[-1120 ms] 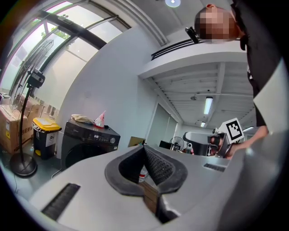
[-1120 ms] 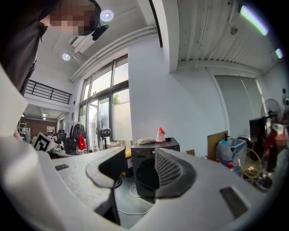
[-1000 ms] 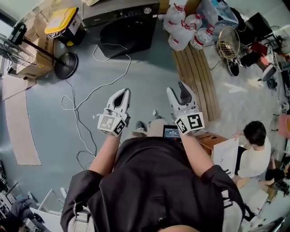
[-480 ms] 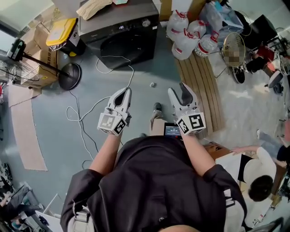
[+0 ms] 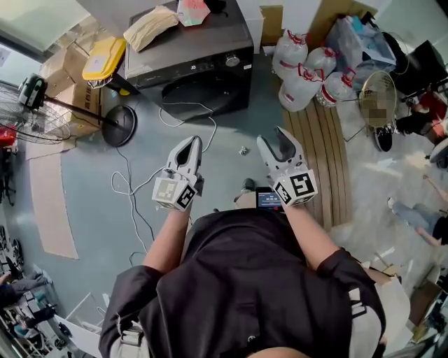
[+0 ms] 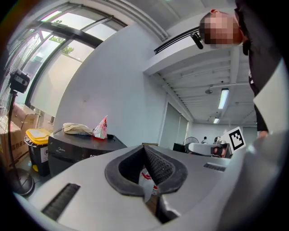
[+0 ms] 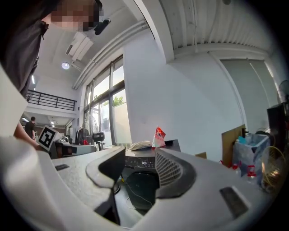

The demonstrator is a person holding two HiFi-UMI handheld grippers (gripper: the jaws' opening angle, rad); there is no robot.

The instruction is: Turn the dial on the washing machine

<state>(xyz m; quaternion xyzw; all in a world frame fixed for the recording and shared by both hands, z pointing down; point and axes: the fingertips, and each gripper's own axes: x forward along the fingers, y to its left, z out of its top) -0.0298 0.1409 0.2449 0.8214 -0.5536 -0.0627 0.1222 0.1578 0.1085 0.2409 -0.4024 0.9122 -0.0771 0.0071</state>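
Observation:
The black washing machine [image 5: 189,52] stands at the top of the head view, its round silver dial [image 5: 233,61] at the right end of the control strip. Both grippers are held level in front of the person, well short of the machine. My left gripper [image 5: 191,142] is shut with nothing in it; in the left gripper view its pads [image 6: 156,164] meet at the tip [image 6: 144,148], with the machine [image 6: 76,151] off to the left. My right gripper [image 5: 273,138] is open and empty; the machine's front [image 7: 140,176] shows between its jaws [image 7: 140,155].
A folded cloth [image 5: 157,24] and a red-and-white bag [image 5: 192,10] lie on the machine. Water jugs [image 5: 308,73] and a wooden slat pallet [image 5: 325,154] are to the right. A white cable [image 5: 140,175] and a fan base [image 5: 119,126] lie on the floor to the left.
The washing machine has slid lower and larger in the head view as the person walked toward it with both grippers. The seated person at lower right has left the view.

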